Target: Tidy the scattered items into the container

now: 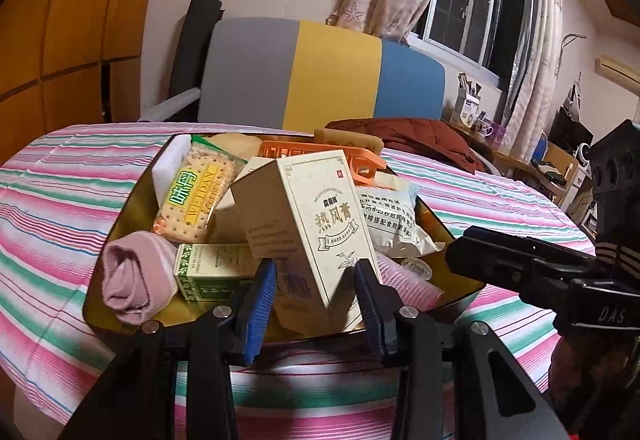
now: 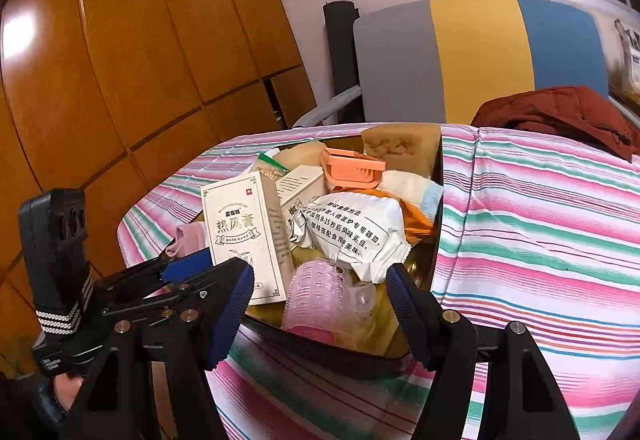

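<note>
Cream box [image 1: 316, 224] between parted left gripper [image 1: 316, 300] pads

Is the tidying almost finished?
Nearly, it seems. The container already holds the cracker packet and rolled sock. The cream box sits in it between the left gripper's open pads; the right gripper is empty. No loose items show on the striped cloth.

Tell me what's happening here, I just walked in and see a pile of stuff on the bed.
A person with a gripper in each hand is tidying items into a dark tray on the striped bedspread. The left gripper straddles the cream box, standing in the tray; its pads look just clear of it. The right gripper hovers open over the tray, holding nothing.
</note>
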Demonstrator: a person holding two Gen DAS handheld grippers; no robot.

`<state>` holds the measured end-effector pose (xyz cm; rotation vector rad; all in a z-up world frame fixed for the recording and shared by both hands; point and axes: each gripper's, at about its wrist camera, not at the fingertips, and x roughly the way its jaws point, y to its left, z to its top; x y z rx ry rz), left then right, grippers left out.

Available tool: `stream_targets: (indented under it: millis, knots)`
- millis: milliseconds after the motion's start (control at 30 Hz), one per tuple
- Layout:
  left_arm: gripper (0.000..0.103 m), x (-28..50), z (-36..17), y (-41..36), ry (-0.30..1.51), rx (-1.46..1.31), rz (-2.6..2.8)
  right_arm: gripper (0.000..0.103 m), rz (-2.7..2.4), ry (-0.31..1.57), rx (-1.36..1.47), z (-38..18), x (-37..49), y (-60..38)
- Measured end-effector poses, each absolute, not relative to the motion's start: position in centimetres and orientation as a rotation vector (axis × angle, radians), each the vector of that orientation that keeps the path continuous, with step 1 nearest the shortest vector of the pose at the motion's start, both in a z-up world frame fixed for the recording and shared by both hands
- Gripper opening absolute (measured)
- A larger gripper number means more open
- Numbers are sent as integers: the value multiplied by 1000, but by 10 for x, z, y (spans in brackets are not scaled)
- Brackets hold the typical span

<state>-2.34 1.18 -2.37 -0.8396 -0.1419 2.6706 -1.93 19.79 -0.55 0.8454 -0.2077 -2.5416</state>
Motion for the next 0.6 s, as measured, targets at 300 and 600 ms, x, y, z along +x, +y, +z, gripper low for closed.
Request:
stream_targets:
  millis: [300,600]
  knots:
    - [64,-9,-3,6,-77,-853,2819,71,-2565,-181,838,-1,-14,192]
    - [81,4,15,-11,-58,-876,2987,83,-2654,-74,840,4,-7,170]
